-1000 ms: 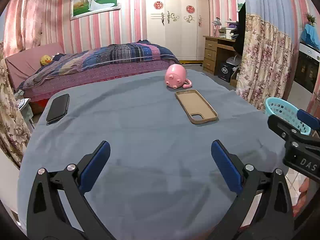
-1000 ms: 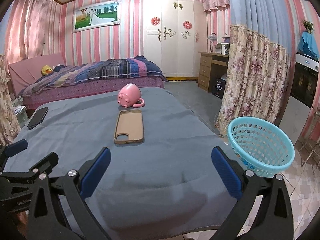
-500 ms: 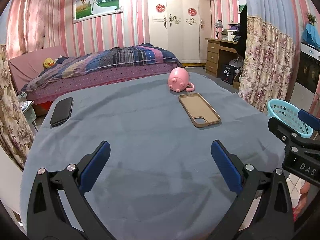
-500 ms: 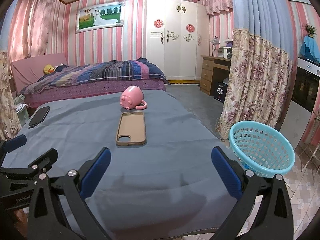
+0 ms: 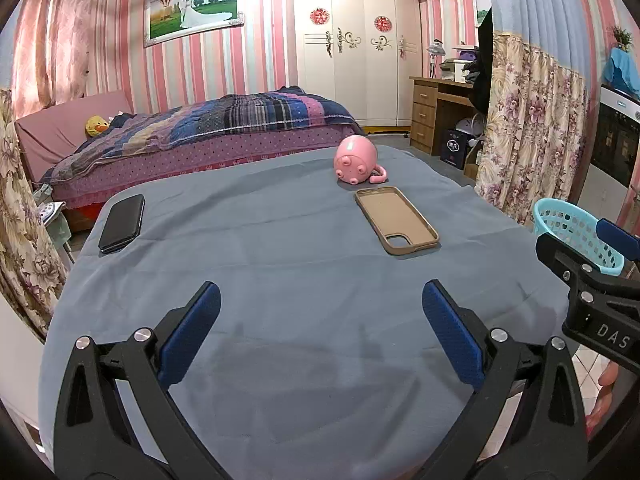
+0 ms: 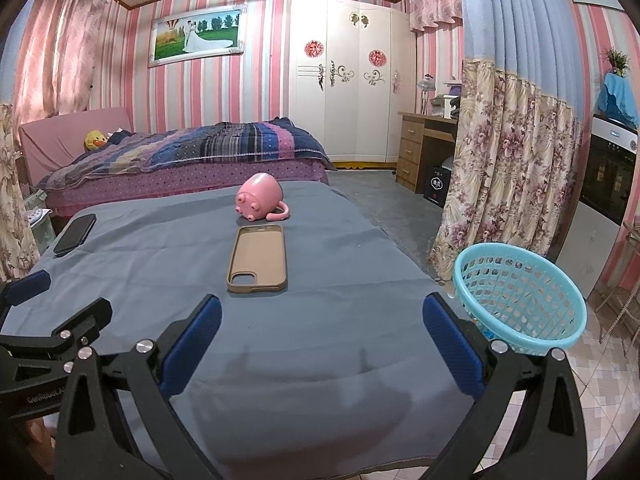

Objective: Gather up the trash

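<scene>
From my left wrist: my left gripper (image 5: 320, 320) hangs with jaws spread and empty over the blue-covered table (image 5: 280, 264), a tan phone case (image 5: 396, 220), pink pig mug (image 5: 357, 159) and black phone (image 5: 122, 224) lying ahead.

From my right wrist: my right gripper (image 6: 320, 328) is likewise spread and empty; the turquoise basket (image 6: 520, 300) waits beside the table's right edge, seemingly placed to receive trash.

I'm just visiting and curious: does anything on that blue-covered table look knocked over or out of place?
Yes: the pink pig-shaped mug lies tipped on its side at the far end, handle on the cloth. The empty tan phone case lies open-side up just in front of it.
</scene>
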